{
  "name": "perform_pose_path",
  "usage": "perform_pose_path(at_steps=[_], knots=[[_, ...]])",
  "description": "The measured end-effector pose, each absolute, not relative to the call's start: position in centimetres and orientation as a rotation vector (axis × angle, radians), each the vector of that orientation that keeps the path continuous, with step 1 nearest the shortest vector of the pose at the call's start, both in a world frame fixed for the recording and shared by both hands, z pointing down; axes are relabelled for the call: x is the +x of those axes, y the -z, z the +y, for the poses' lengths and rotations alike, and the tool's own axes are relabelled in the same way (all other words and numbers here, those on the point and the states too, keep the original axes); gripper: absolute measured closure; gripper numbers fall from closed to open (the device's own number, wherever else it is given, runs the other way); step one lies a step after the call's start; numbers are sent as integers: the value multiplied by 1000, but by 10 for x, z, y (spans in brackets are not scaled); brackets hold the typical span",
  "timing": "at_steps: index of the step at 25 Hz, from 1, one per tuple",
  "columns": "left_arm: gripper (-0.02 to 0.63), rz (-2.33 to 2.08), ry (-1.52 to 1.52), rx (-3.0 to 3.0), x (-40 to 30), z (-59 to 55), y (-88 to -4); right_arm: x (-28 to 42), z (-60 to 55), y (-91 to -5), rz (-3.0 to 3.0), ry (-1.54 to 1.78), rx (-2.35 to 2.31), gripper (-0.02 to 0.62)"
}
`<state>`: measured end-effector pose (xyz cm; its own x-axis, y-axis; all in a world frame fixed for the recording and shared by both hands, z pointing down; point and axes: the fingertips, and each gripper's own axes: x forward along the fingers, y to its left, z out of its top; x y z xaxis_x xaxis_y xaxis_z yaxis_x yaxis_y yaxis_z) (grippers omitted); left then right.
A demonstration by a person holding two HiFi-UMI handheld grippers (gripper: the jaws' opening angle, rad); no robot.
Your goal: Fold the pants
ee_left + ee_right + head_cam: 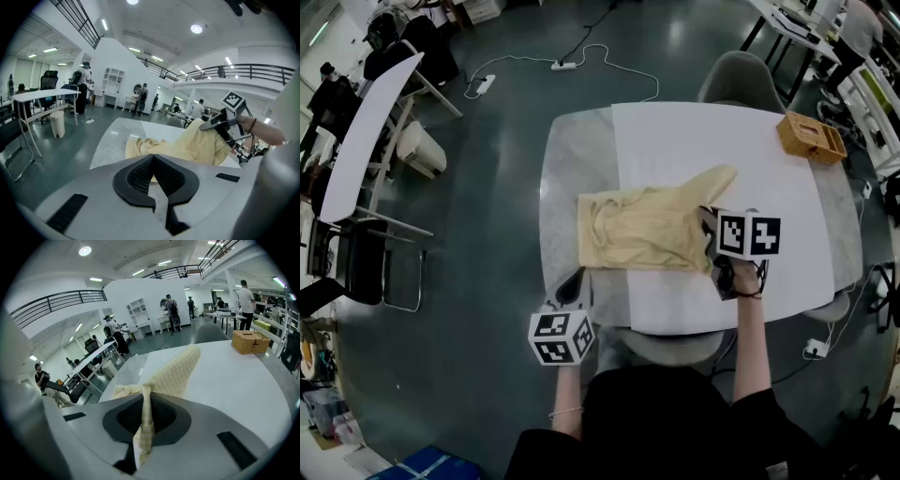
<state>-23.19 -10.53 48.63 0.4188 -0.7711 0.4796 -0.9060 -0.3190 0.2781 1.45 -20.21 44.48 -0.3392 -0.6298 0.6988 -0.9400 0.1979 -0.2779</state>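
Pants [647, 230] lie mid-counter [574, 150], long axis L-R across the head view, one leg tip angled up-right twd a wicker basket [811, 137]. Right hand-held gripper [710, 246] is pinched on their right edge, cloth raised. Left hand-held gripper [573, 286] is off the cloth by the counter's near-left edge, jaws apparently closed, empty. White sheet [703, 131] covers most of the counter; dark floor [487, 187], open office w/ desks

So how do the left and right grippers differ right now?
The right gripper is clamped on the pants; the left gripper holds nothing. The right is over the table, the left at its near edge. Both have jaws closed.
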Motion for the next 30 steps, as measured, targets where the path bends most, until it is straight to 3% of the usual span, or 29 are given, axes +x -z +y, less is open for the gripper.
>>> perform_pose_path(at_steps=[30], knots=[[598,-1342,-332,2165,-305,-111,-509,-137,-229,-454,-2070,-875,1335,568]])
